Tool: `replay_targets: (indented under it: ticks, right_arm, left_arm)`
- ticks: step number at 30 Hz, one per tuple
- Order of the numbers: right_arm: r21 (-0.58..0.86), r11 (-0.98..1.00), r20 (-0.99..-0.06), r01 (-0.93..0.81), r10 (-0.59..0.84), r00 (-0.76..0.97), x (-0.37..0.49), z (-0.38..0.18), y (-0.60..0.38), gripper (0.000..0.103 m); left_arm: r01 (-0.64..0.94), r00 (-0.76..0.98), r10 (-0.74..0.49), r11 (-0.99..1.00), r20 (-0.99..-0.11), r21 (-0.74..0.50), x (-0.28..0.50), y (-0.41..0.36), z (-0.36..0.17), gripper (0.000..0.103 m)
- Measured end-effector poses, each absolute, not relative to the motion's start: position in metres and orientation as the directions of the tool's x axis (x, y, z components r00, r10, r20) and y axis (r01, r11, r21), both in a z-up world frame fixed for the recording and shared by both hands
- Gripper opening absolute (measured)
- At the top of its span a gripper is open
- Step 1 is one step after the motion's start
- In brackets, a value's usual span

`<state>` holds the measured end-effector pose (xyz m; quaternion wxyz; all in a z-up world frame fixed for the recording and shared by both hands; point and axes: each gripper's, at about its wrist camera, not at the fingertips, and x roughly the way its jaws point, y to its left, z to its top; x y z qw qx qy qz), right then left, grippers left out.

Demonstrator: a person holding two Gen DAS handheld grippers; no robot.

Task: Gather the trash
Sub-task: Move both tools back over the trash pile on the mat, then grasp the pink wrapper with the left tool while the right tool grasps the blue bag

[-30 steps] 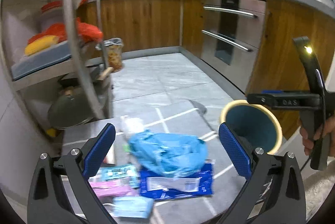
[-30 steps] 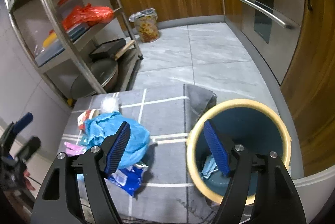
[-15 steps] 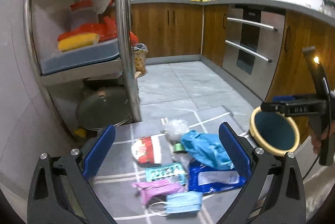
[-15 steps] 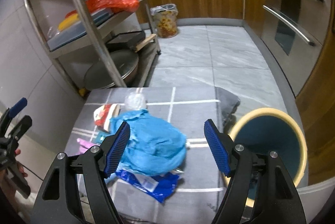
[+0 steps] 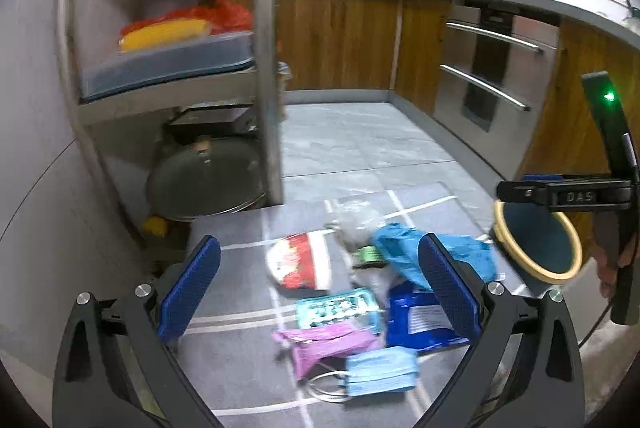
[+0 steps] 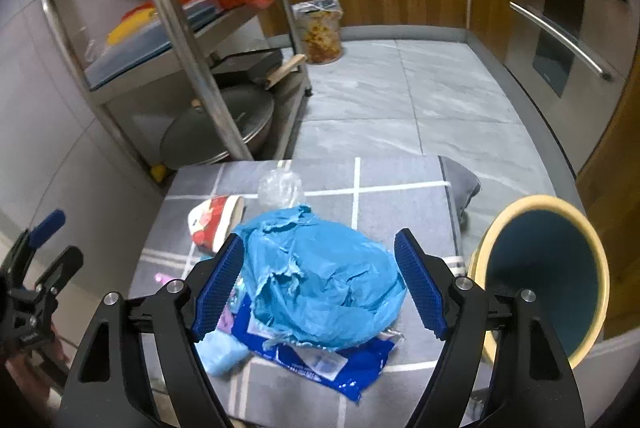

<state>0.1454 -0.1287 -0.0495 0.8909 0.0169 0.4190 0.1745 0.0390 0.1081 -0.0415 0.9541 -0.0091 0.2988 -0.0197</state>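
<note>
Trash lies on a grey checked mat (image 5: 240, 228): a crumpled light-blue bag (image 6: 320, 280), a dark-blue wrapper (image 6: 320, 360), a red-and-white packet (image 5: 300, 264), a teal packet (image 5: 336, 308), a pink wrapper (image 5: 324, 344), a blue face mask (image 5: 380, 372) and a clear plastic wad (image 6: 280, 188). A blue bin with a cream rim (image 6: 540, 276) stands at the mat's right. My right gripper (image 6: 320, 288) is open, its jaws on either side of the light-blue bag. My left gripper (image 5: 316, 288) is open and empty above the mat's left part.
A steel shelf rack (image 6: 192, 68) with a pan lid (image 6: 216, 132) stands at the left. Wooden cabinets and an oven (image 5: 492, 68) line the back and right. A lined waste basket (image 6: 320, 28) stands on the tiled floor beyond.
The right gripper has moved left from over the bin and down to the light-blue bag. The left gripper has drawn back and swung left, so more trash shows.
</note>
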Motion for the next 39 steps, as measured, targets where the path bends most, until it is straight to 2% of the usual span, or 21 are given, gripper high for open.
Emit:
replay_targets:
  ticks: [9, 13, 19, 30, 34, 36, 37, 39]
  right_arm:
    - [0.141, 0.956, -0.786, -0.259, 0.267, 0.557, 0.164, -0.091, -0.12, 0.079]
    - [0.125, 0.958, -0.801, -0.259, 0.251, 0.543, 0.168, -0.108, -0.122, 0.079]
    - [0.143, 0.956, -0.827, -0.257, 0.258, 0.499, 0.174, -0.127, -0.129, 0.079]
    - [0.173, 0.933, -0.867, -0.315, 0.297, 0.401, 0.179, -0.154, -0.12, 0.079]
    - [0.158, 0.929, -0.882, -0.334, 0.285, 0.376, 0.179, -0.16, -0.116, 0.077]
    - [0.163, 0.927, -0.887, -0.339, 0.288, 0.36, 0.18, -0.162, -0.115, 0.066]
    - [0.164, 0.926, -0.889, -0.34, 0.289, 0.356, 0.18, -0.162, -0.116, 0.063]
    - [0.168, 0.923, -0.89, -0.347, 0.293, 0.349, 0.18, -0.162, -0.115, 0.049]
  left_arm:
    - [-0.063, 0.731, 0.021, 0.997, -0.682, -0.037, 0.053, 0.13, -0.089, 0.096]
    - [-0.067, 0.675, 0.045, 0.998, -0.737, 0.0, 0.062, 0.125, -0.11, 0.082]
    - [0.009, 0.637, 0.014, 1.0, -0.771, 0.026, 0.069, 0.105, -0.132, 0.082]
    - [0.006, 0.539, 0.014, 1.0, -0.842, 0.021, 0.083, 0.098, -0.175, 0.079]
    - [0.001, 0.527, 0.007, 1.0, -0.85, 0.009, 0.086, 0.098, -0.182, 0.067]
    - [0.006, 0.506, -0.013, 1.0, -0.862, -0.011, 0.088, 0.099, -0.186, 0.058]
    - [0.012, 0.501, -0.02, 1.0, -0.865, -0.016, 0.089, 0.098, -0.188, 0.05]
    - [0.026, 0.487, -0.023, 1.0, -0.873, -0.012, 0.089, 0.097, -0.193, 0.037]
